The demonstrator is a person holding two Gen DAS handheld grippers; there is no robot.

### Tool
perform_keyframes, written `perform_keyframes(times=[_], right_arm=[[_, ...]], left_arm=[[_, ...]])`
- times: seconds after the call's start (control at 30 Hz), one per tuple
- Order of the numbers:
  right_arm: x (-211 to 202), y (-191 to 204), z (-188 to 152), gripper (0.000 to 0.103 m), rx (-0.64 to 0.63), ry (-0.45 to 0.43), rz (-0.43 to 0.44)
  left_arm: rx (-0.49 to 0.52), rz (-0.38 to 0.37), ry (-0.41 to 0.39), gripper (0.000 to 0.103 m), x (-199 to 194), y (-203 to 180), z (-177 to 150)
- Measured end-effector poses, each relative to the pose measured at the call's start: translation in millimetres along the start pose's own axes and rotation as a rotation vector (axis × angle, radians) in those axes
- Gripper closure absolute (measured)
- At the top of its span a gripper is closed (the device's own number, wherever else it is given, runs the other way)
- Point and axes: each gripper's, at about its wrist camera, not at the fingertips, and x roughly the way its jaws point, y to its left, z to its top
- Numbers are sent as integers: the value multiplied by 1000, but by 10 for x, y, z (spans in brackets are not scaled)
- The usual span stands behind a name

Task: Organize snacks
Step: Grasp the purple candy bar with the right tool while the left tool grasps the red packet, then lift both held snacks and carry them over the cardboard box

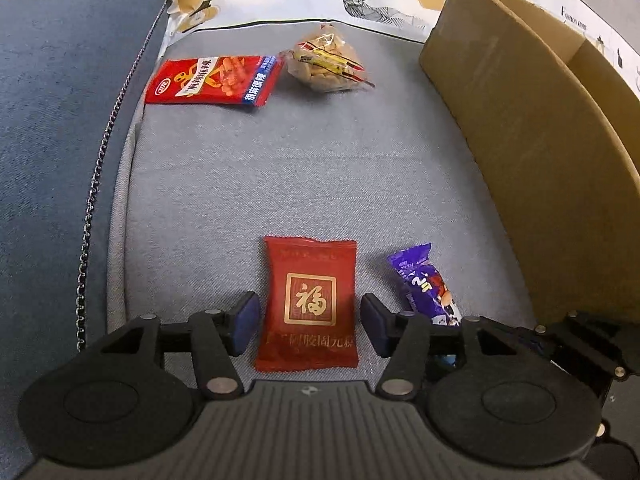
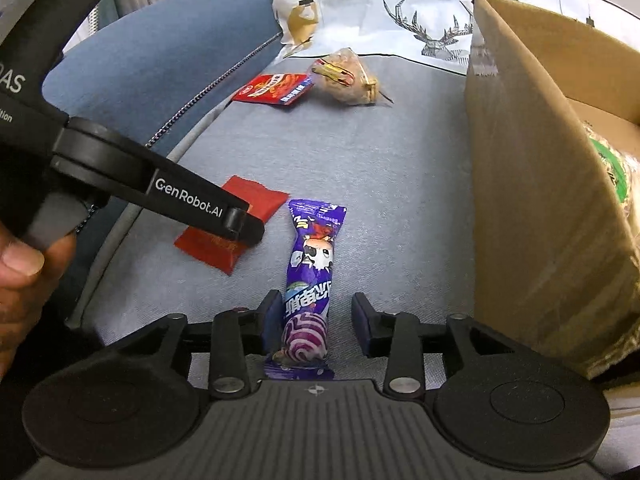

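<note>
Here both claws stand open, each straddling a snack on the sofa cushion (image 1: 280, 168) left of the cardboard box (image 1: 532, 168). The left claw (image 1: 308, 322) flanks the dark red packet (image 1: 308, 308), pads clear of its edges. The right claw (image 2: 316, 318) brackets the purple candy bar (image 2: 310, 276), nearest the box. Best to centre each wrapper, close gently on its middle, then lift over the box's wall.
</note>
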Motion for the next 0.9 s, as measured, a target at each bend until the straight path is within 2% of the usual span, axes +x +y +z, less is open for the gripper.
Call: perform_keyframes(times=[0.13, 0.5, 0.57, 0.63, 0.7, 0.9], right_arm=[[28, 19, 11, 60, -3, -9, 9], [56, 18, 26, 59, -8, -26, -4], [60, 27, 22, 62, -20, -26, -13], [58, 40, 14, 77, -35, -29, -23], [61, 51, 8, 82, -46, -30, -26], [25, 51, 17, 84, -43, -54, -25]], left_arm=[[13, 6, 4, 35, 14, -52, 3], [10, 17, 2, 34, 11, -59, 4], [10, 17, 2, 34, 10, -59, 2], [11, 18, 3, 34, 6, -54, -2], [12, 19, 4, 34, 3, -53, -4], [16, 23, 7, 35, 20, -64, 1]])
